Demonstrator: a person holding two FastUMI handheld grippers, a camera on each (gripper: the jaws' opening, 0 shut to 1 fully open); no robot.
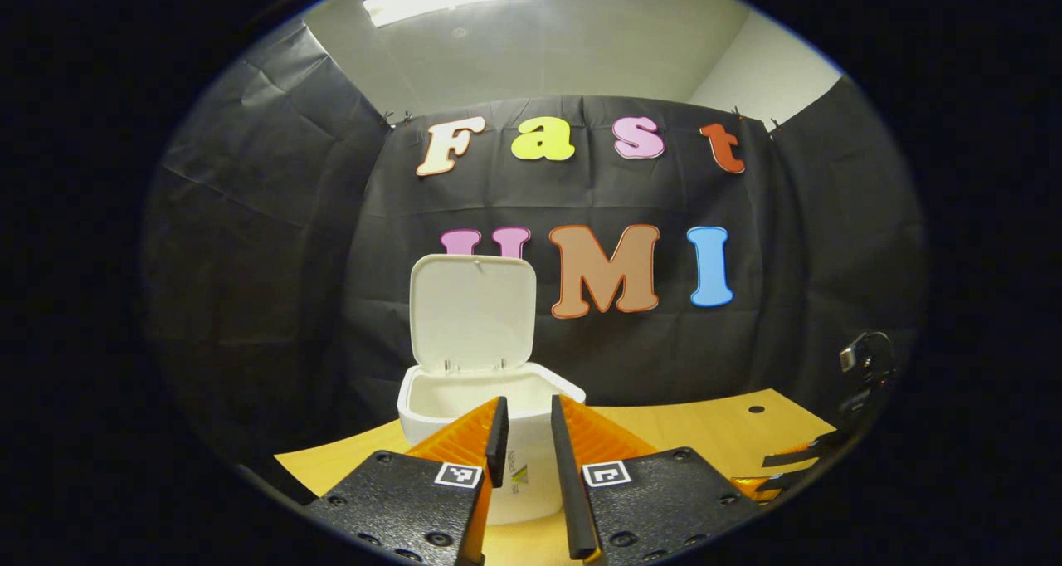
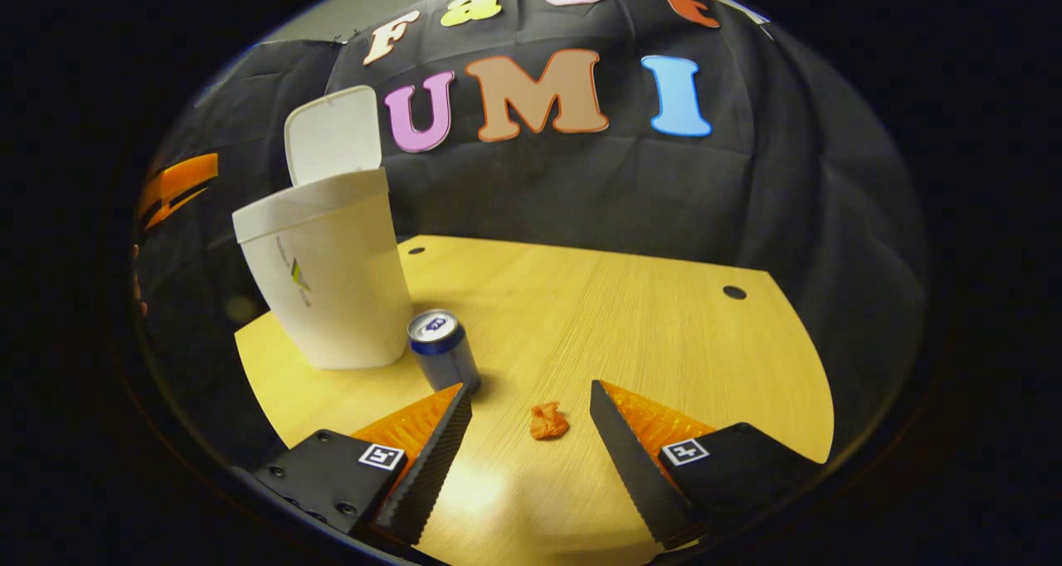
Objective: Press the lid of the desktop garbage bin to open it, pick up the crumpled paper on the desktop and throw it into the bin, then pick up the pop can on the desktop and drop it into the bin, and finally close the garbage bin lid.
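Altogether one bin (image 2: 332,284), one can (image 2: 442,352), one paper (image 2: 548,422).

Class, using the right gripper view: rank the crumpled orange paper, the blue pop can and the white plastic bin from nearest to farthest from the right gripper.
1. Crumpled orange paper, on the desktop between the open fingers.
2. Blue pop can, upright, beyond the left finger.
3. White plastic bin, lid up, farther left behind the can.

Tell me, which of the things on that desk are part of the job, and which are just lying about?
Part of the job:
- garbage bin, its lid already up
- crumpled paper, lying between the open right gripper fingers
- pop can, upright beside the bin

Just there:
- wooden desk
- black cloth wall
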